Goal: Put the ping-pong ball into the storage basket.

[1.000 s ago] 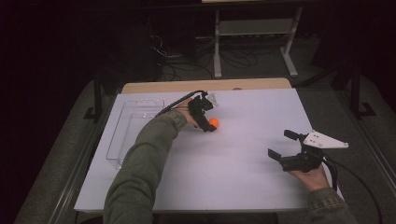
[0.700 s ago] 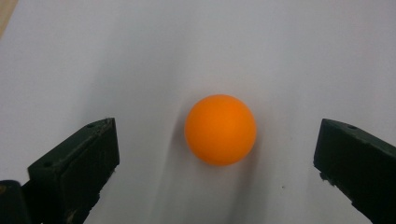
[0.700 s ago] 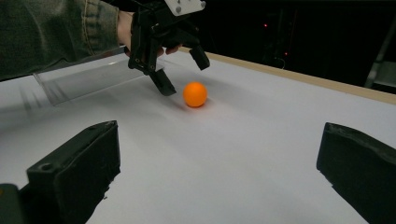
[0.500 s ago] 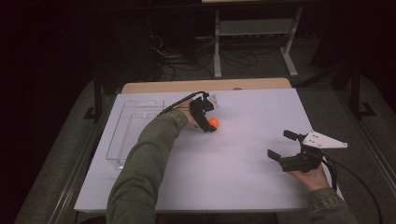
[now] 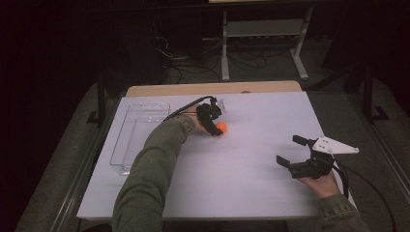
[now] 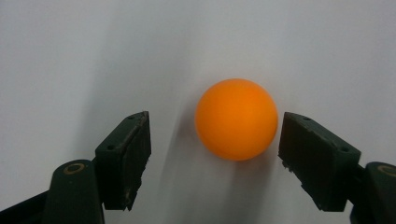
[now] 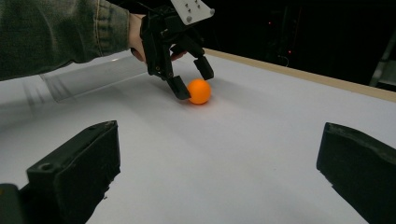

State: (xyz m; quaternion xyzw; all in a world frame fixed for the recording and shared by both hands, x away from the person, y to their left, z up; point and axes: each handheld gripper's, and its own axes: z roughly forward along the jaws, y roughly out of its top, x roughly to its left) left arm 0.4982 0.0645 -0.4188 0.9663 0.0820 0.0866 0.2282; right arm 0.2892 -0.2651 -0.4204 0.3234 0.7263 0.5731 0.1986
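An orange ball (image 5: pixel 221 127) lies on the white table top, right of the middle at the back. My left gripper (image 5: pixel 218 129) points down over it with one jaw on each side. In the left gripper view the ball (image 6: pixel 236 119) sits between the black pads (image 6: pixel 128 154), close to the right one, with a gap on the left. The jaws have just been closing and do not press on the ball. My right gripper (image 5: pixel 290 151) rests open at the right front with nothing in it. In its view I see the ball (image 7: pixel 199 91) and the left gripper (image 7: pixel 192 81).
A clear plastic tray (image 5: pixel 126 140) lies along the table's left side, behind the left forearm in its green sleeve (image 5: pixel 150 174). The white table top (image 5: pixel 241 183) is bare between the two hands. Dark floor, cables and a metal stand lie beyond the far edge.
The left gripper's jaws have drawn in around the orange ball. Both hands stay where they were, and the ball has not moved.
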